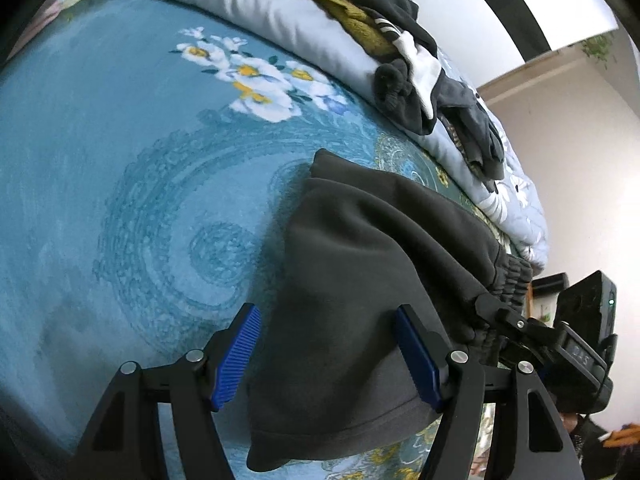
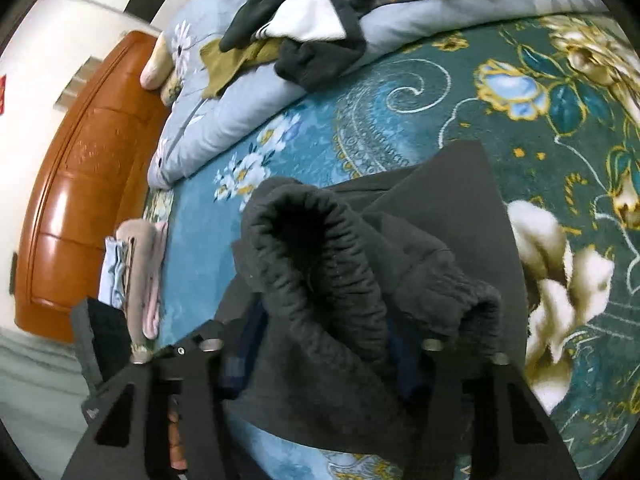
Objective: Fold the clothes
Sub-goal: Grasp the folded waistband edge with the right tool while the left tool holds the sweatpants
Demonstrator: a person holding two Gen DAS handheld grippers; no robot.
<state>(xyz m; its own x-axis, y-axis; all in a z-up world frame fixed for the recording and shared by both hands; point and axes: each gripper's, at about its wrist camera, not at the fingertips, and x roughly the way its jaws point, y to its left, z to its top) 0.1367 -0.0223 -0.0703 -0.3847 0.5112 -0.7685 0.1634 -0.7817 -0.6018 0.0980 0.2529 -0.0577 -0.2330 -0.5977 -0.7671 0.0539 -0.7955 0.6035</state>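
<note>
dark grey sweatpants (image 1: 360, 280) on the bed (image 1: 120, 160), fabric between the left gripper (image 1: 326, 354) wide-open fingers, right gripper (image 1: 494, 320) pinching the waistband

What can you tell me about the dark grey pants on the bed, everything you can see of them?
The dark grey pants look like thick fleece, with a gathered elastic waistband. They lie folded on the blue floral bedspread. The left gripper stands open astride one folded edge; the right gripper sits at the bunched waistband, its fingertips hidden by cloth.
</note>
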